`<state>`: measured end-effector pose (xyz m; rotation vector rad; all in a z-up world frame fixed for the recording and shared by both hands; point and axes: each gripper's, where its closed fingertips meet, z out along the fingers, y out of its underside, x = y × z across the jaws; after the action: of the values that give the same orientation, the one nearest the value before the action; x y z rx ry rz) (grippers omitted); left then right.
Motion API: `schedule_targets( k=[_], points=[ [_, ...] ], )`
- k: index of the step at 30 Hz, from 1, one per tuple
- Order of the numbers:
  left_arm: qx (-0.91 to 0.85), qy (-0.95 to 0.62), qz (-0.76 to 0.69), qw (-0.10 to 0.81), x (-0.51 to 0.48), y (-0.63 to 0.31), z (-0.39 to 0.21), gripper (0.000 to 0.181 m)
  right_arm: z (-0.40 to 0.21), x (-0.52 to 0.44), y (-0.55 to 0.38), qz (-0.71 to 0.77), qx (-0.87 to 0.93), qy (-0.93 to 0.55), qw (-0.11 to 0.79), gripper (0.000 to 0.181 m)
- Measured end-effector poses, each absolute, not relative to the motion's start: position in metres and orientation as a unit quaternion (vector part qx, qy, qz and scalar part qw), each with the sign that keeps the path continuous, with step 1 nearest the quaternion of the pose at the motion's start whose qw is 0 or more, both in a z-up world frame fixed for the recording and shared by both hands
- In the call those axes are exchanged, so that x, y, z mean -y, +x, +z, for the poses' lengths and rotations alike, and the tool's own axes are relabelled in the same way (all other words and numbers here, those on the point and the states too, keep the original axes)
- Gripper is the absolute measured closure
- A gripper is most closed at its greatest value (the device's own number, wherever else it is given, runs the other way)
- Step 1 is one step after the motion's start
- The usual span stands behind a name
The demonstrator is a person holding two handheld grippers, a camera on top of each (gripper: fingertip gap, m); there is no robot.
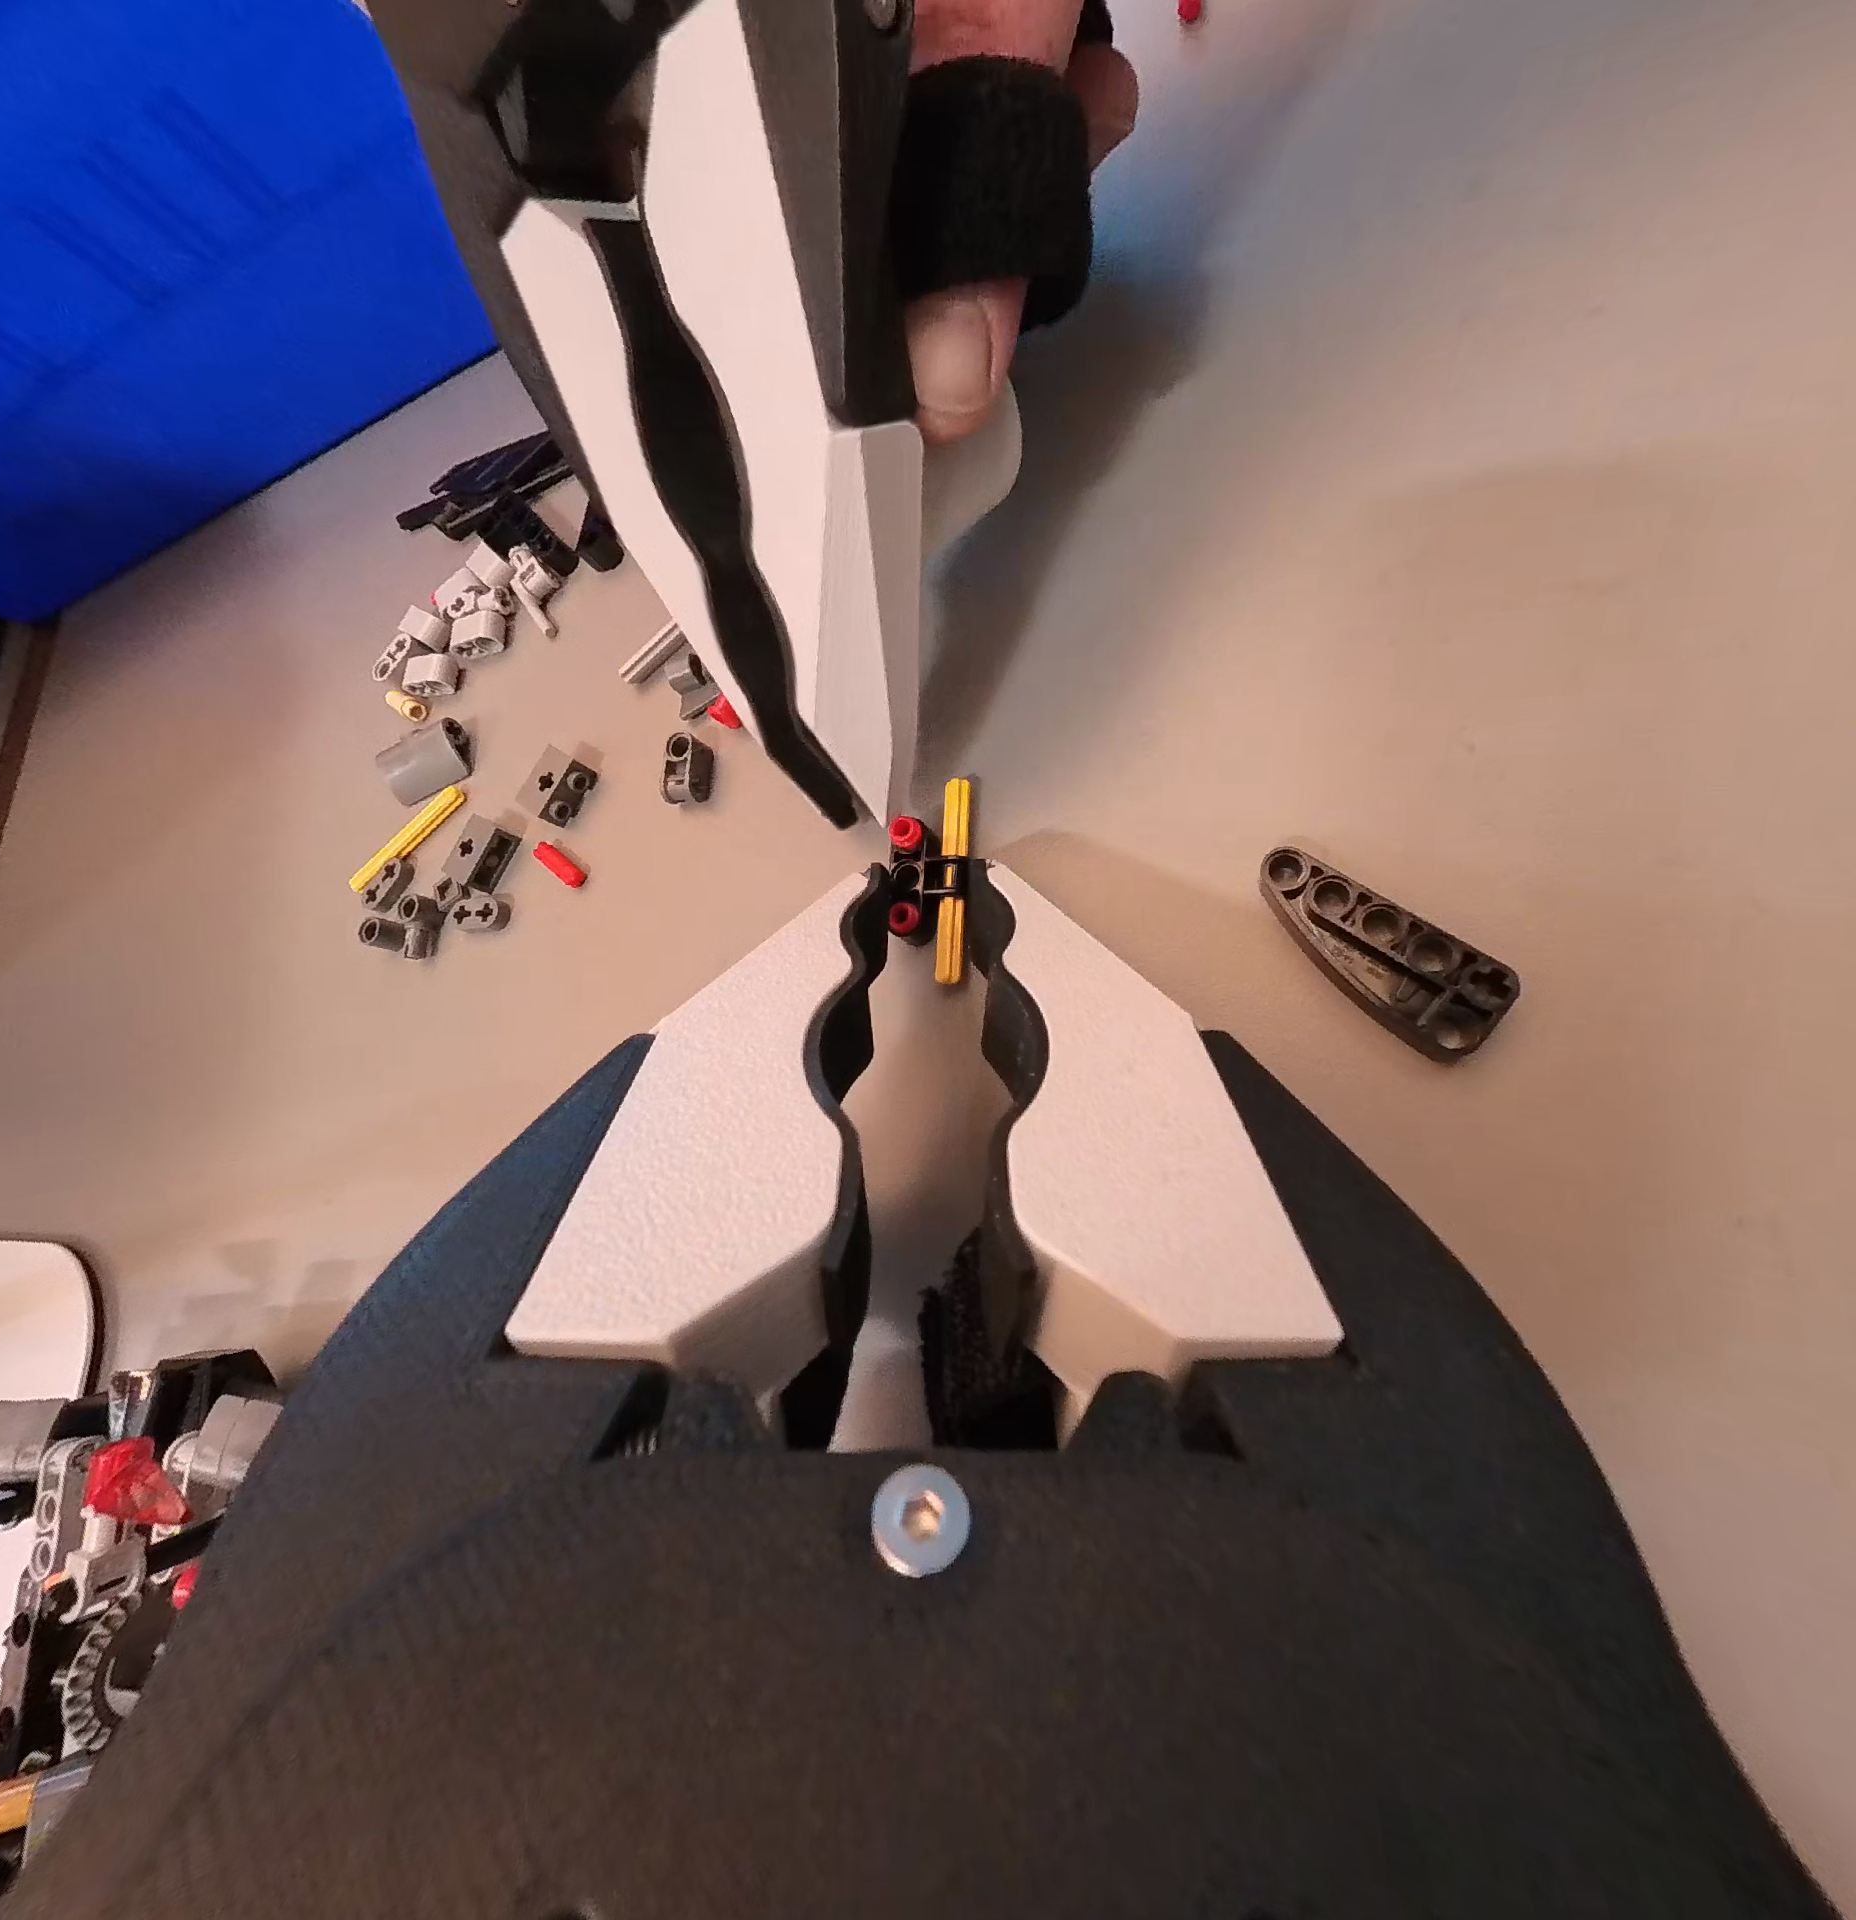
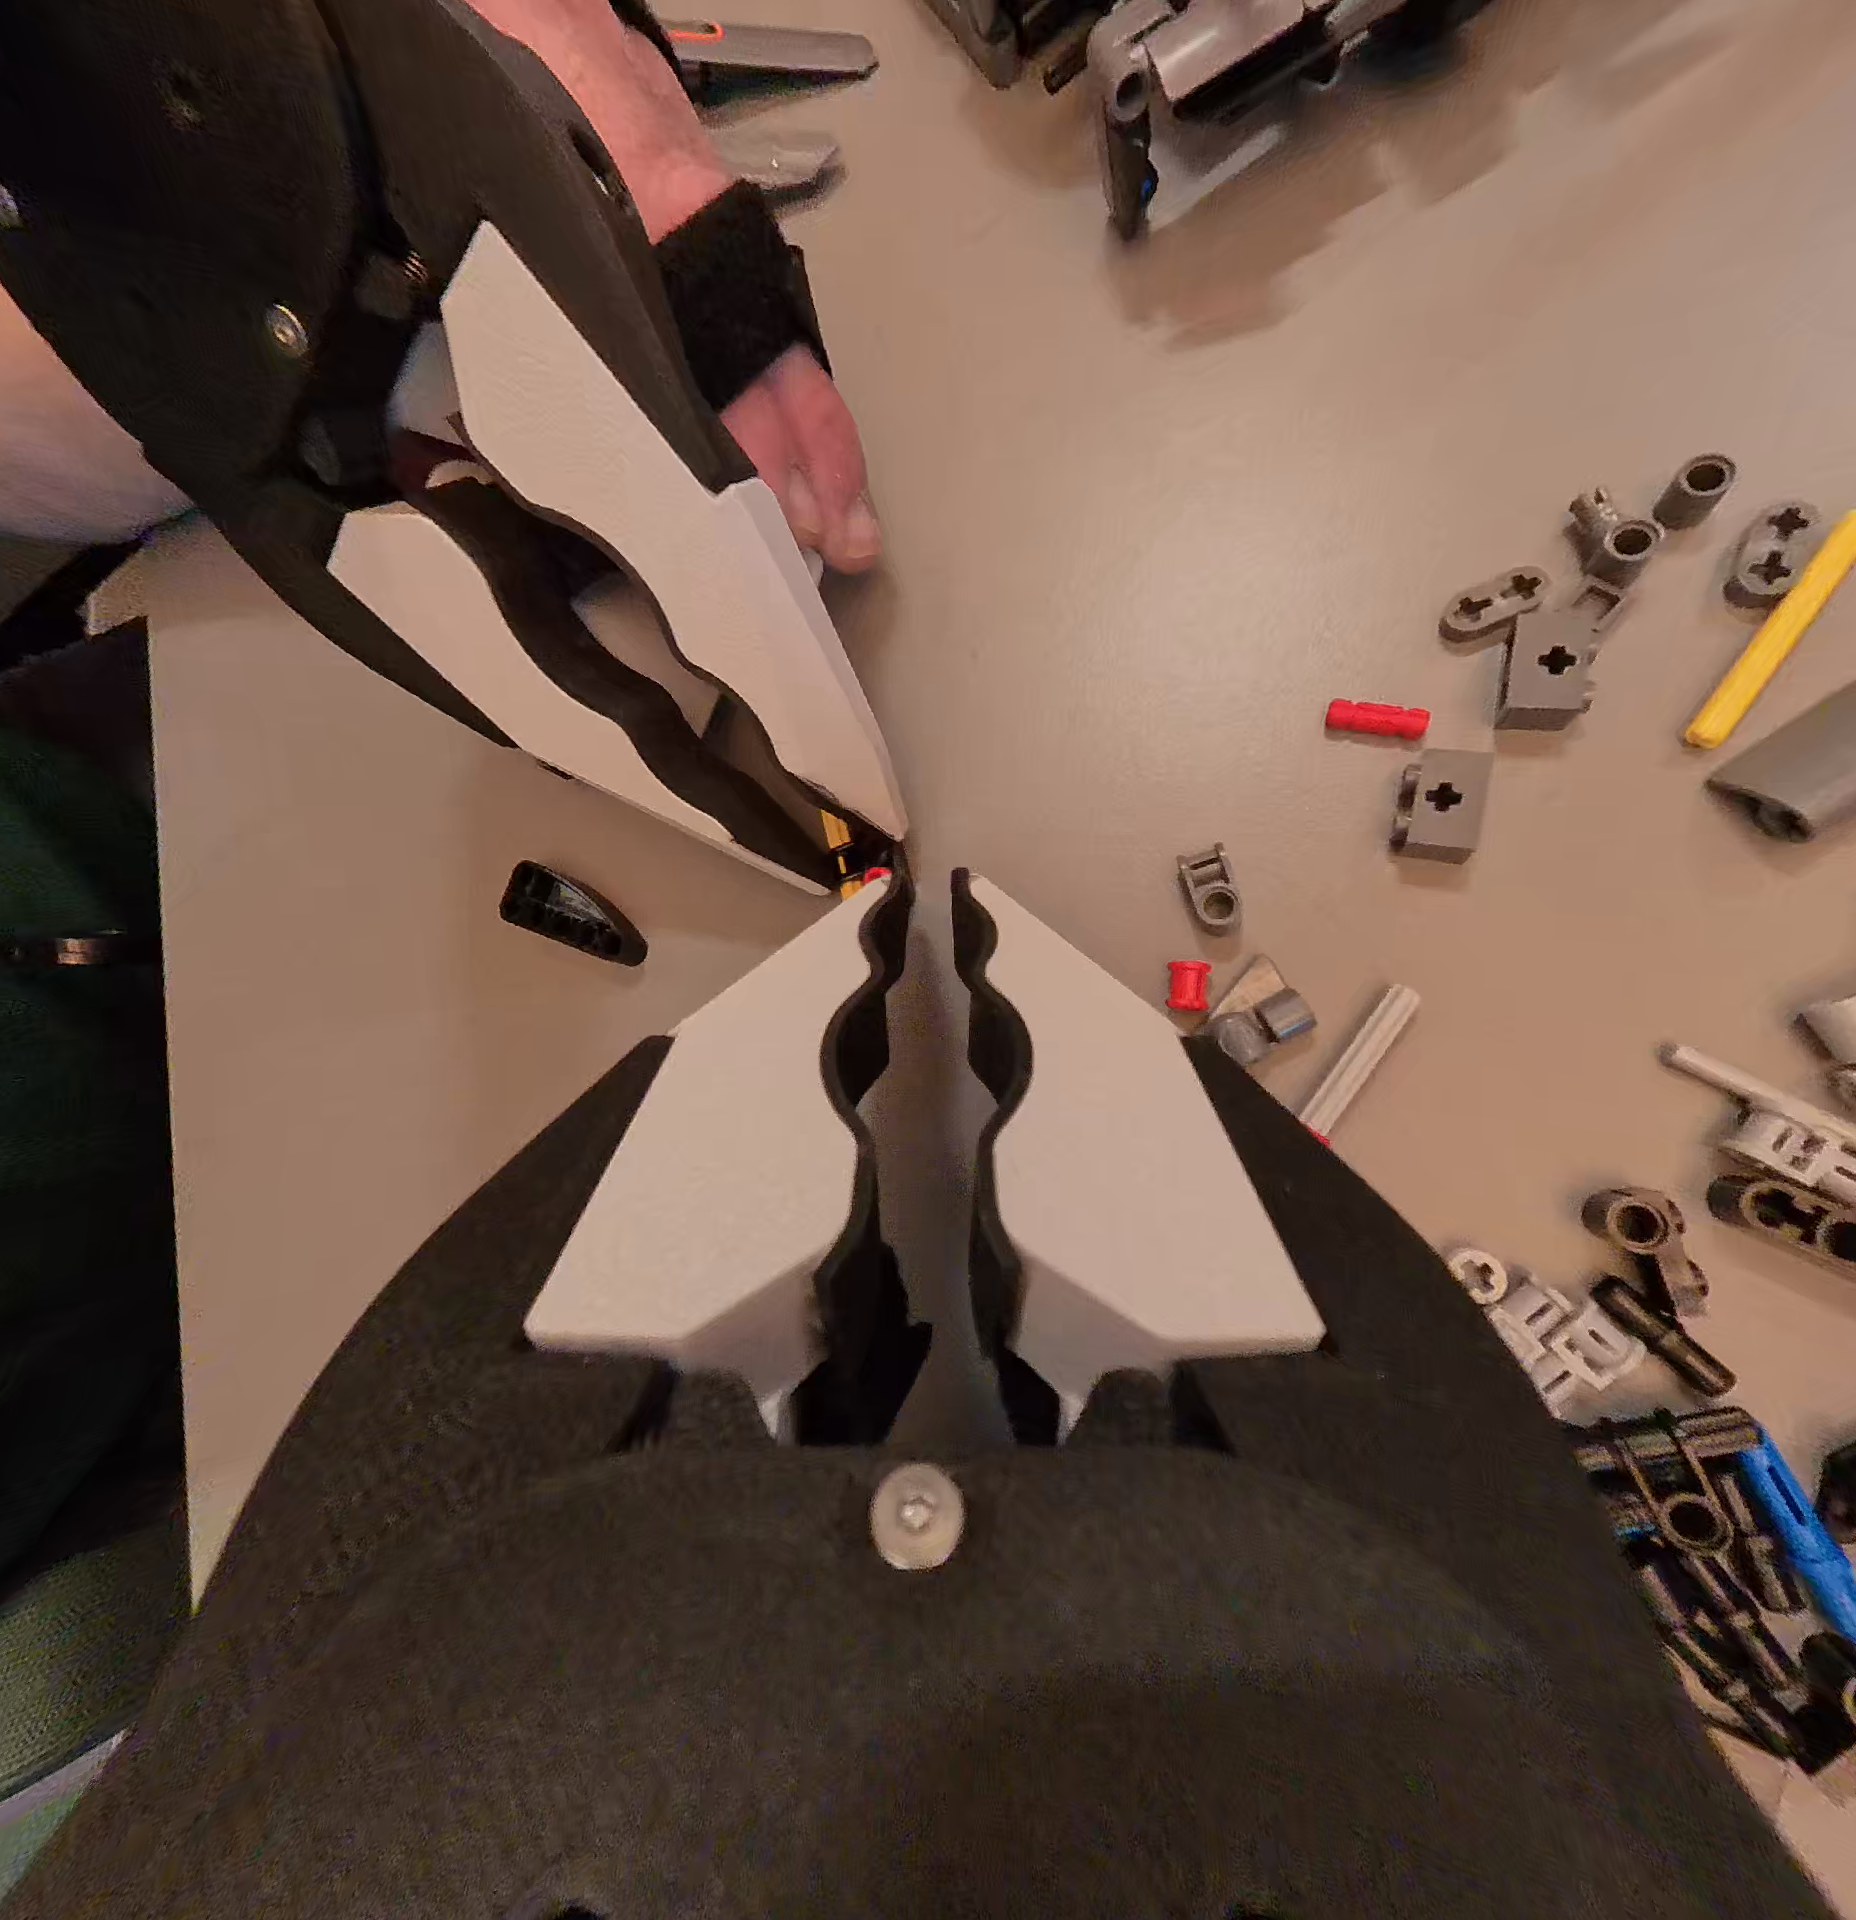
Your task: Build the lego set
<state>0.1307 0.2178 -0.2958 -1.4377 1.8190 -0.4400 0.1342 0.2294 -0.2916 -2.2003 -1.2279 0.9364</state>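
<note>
My left gripper (image 1: 929, 883) is shut on a small black connector (image 1: 924, 876) that carries a yellow axle (image 1: 953, 883) and two red pins (image 1: 906, 828), held just above the table. My right gripper (image 2: 929, 883) stands narrowly open and empty. In the left wrist view it comes down from above, and its fingertips (image 1: 882, 810) sit right beside the upper red pin. In the right wrist view the left gripper (image 2: 867, 857) reaches in from the upper left, and only a bit of the yellow axle (image 2: 836, 831) shows between its jaws.
A dark grey curved beam (image 1: 1391, 966) lies to the right, also in the right wrist view (image 2: 571, 914). Loose grey, red and yellow parts (image 1: 456, 727) are scattered left. A partly built model (image 1: 93, 1507) stands near left. A blue object (image 1: 176, 260) sits far left.
</note>
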Motion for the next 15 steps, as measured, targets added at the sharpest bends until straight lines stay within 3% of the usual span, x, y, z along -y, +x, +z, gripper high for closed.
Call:
schedule_targets(
  k=[15],
  points=[
    [-0.713, -0.563, -0.173, 0.381, -0.2178, 0.1308, -0.2958, 0.168, -0.2893, -0.2285, 0.1314, 0.377, 0.429, -0.791, 0.218, 0.169]
  ],
)
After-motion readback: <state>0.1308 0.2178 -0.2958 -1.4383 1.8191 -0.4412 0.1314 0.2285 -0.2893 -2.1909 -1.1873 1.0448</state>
